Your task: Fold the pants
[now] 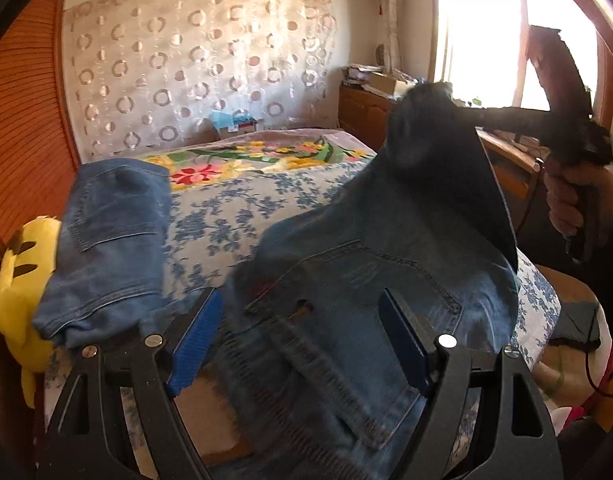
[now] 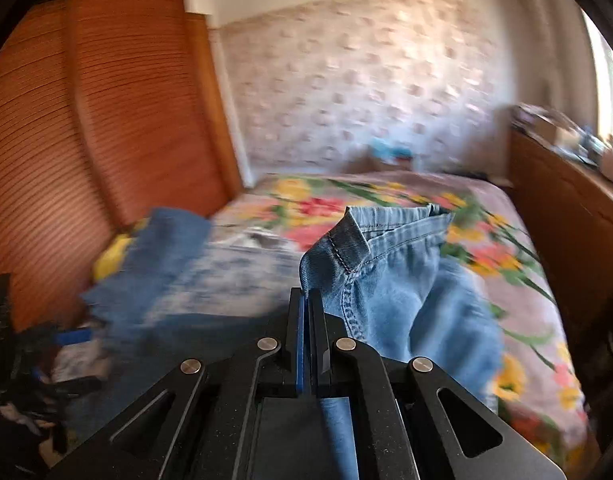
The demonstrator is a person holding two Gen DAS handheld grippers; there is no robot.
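denim pants (image 1: pixel 370 272) mid-fold on bed (image 1: pixel 234 208): right claw (image 2: pixel 306 300) clamped on lifted hem, left claw (image 1: pixel 302 320) open over seat; next lay hem onto waistband.

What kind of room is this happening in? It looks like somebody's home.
Most likely a bedroom in a home. A bed with a flowered cover fills the middle, a wooden dresser piled with clutter stands by a sunny window, and jeans lie across the bed.
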